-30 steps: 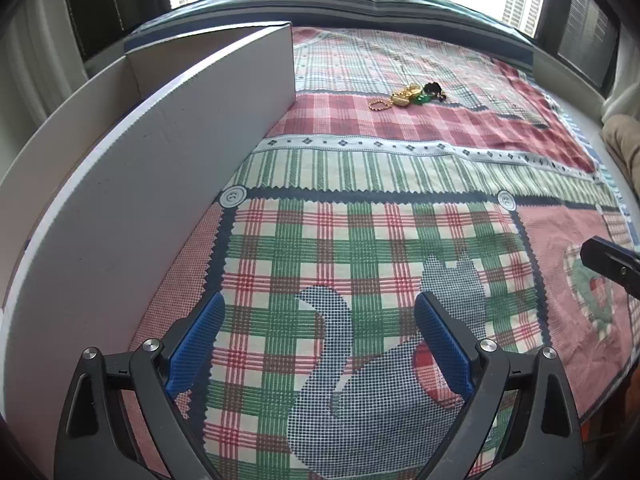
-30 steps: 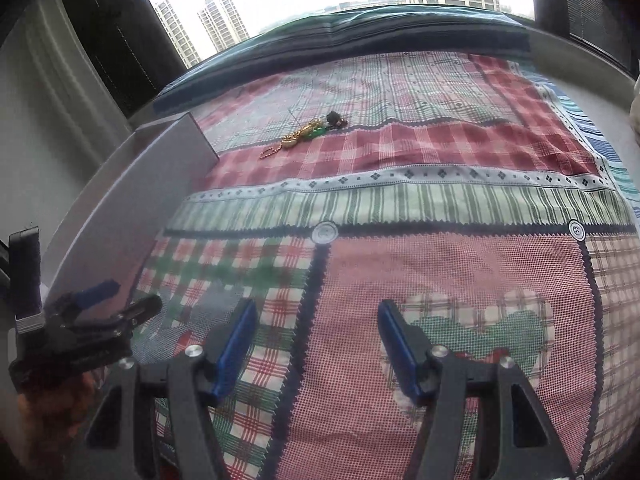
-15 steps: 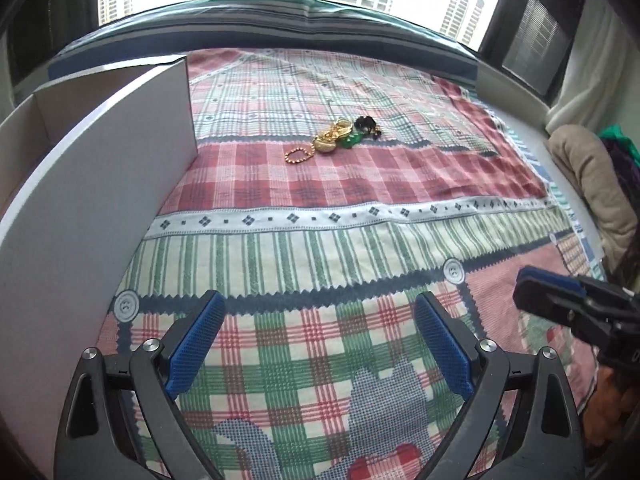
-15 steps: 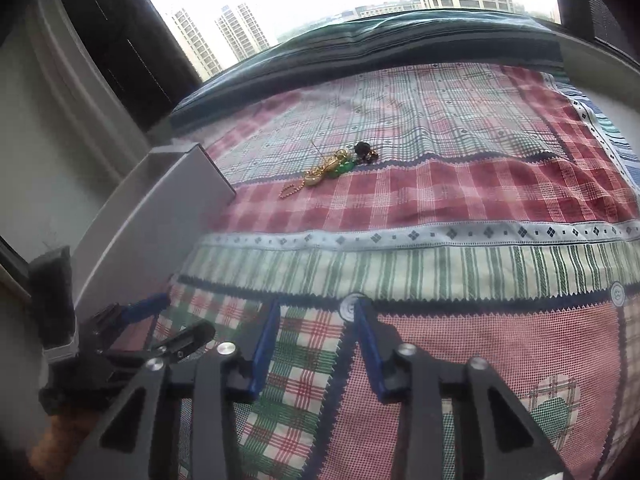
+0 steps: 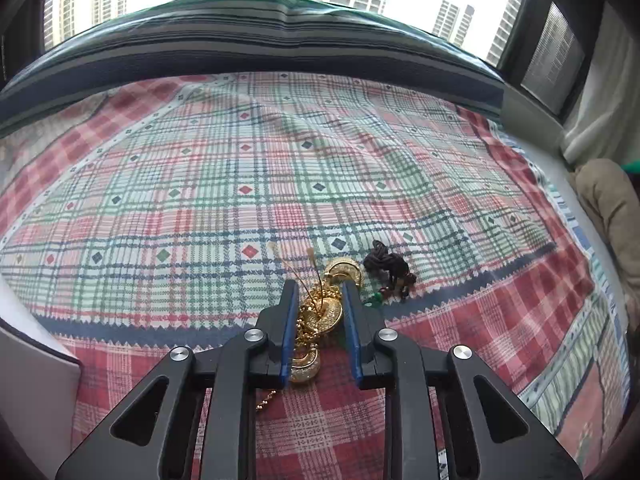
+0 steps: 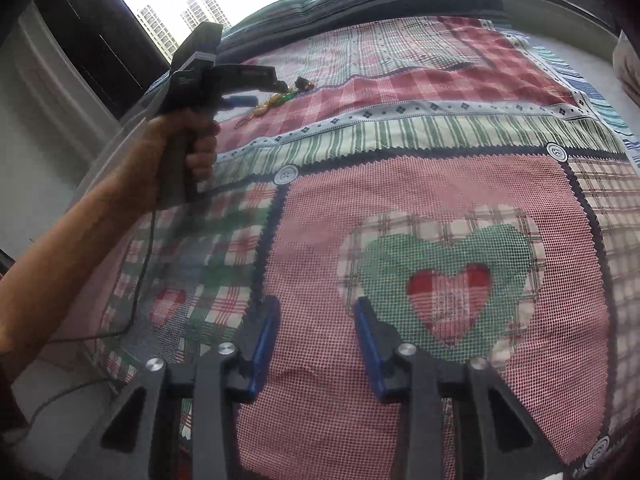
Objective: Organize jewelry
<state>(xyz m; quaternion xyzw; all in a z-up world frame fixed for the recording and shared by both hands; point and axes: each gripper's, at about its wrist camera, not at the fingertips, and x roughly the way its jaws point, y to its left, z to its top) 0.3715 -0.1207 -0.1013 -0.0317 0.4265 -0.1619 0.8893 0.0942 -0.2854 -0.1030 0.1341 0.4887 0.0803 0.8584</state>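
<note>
A heap of gold jewelry (image 5: 320, 316) lies on the plaid quilt (image 5: 280, 184), with a gold bead chain (image 5: 266, 398) trailing toward me. My left gripper (image 5: 319, 300) straddles the heap, its jaws narrowed around the gold pieces; whether they pinch them I cannot tell. A black cord piece (image 5: 390, 266) and a green bead (image 5: 374, 300) lie just right of it. In the right wrist view the left gripper (image 6: 260, 90) reaches the jewelry (image 6: 276, 100) far off. My right gripper (image 6: 316, 334) is open and empty above the pink patch, near a heart patch (image 6: 448, 292).
A white box wall (image 5: 32, 376) stands at the left edge of the left wrist view. A striped pillow (image 5: 256, 36) lies along the far side of the bed. A beige cushion (image 5: 612, 208) sits at the right. A person's arm (image 6: 80, 220) and cable cross the left.
My left gripper has moved forward across the quilt to the jewelry and narrowed its jaws around the gold pieces. My right gripper has shifted right and its jaws have widened again.
</note>
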